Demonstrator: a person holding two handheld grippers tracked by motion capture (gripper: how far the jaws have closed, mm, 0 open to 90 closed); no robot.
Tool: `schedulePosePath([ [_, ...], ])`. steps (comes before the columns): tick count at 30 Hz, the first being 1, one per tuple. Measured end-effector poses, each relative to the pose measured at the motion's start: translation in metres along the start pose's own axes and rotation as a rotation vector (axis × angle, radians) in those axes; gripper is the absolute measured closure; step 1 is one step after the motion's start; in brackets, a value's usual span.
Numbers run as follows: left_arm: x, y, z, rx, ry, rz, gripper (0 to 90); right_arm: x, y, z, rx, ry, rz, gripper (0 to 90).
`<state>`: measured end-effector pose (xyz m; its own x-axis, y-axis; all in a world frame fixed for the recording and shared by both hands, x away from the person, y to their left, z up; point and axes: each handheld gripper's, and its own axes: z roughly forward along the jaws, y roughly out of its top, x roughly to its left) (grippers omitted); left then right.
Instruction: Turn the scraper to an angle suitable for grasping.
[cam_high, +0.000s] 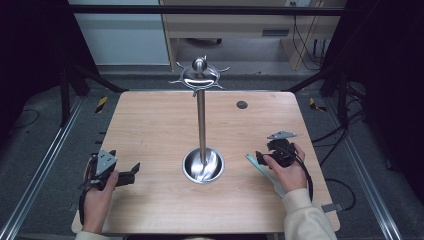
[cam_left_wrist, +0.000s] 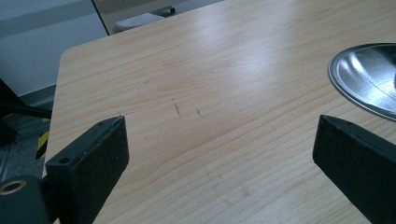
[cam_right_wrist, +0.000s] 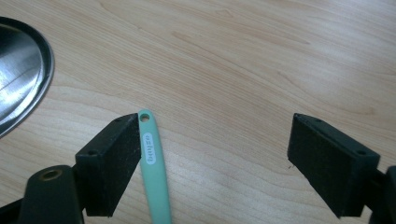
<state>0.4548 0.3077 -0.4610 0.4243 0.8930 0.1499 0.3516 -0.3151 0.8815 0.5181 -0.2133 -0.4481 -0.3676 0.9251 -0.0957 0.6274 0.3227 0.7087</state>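
Fingers of the right gripper (cam_right_wrist: 212, 158) stood spread wide, released, pressing on nothing. Between them lay a mint-green handle (cam_right_wrist: 154, 168) flat on the wooden table (cam_right_wrist: 243, 60), its holed tip pointing away from the gripper and its side running just beside the inner face of the finger (cam_right_wrist: 112, 163) at the left of the right gripper view; whether it touched that finger could not be told. The other finger (cam_right_wrist: 329, 161) was well apart from it. In the high view the handle (cam_high: 262, 172) passed under the right hand (cam_high: 286, 172), with the right gripper (cam_high: 261, 158) at the handle's far end.

Fingers of the left gripper (cam_left_wrist: 219, 163) were likewise spread, released, with bare table between them. In the high view that gripper (cam_high: 134, 172) rested at the table's near left part in the left hand (cam_high: 100, 192).

Beyond and between both pairs of fingers stood a steel stand: its round dish-shaped base (cam_high: 203, 165) near the right gripper, its upright pole (cam_high: 201, 120) rising behind, topped by a ring of curved hooks (cam_high: 200, 76) with a ball knob. Farther off was a small dark disc (cam_high: 242, 105) set in the tabletop.
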Motion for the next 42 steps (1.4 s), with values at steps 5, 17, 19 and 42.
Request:
schedulePosePath([
  [5, -0.001, 0.0, -0.001, -0.002, -0.003, 0.004, 3.3, 0.004, 0.002, -0.003, -0.021, 0.003, -0.021, 20.7],
  [17, -0.003, 0.0, 0.003, 0.014, -0.006, 0.023, 3.3, 0.038, 0.001, 0.005, 0.03, 0.141, -0.221, 42.6],
  [19, -0.003, 0.0, 0.002, 0.014, -0.007, 0.025, 3.3, 0.045, 0.0, 0.009, 0.044, 0.193, -0.266, 48.6],
  [42, -0.004, 0.0, 0.003, 0.022, 0.0, 0.03, 2.6, 0.037, -0.01, 0.023, 0.135, 0.19, -0.253, 90.0],
])
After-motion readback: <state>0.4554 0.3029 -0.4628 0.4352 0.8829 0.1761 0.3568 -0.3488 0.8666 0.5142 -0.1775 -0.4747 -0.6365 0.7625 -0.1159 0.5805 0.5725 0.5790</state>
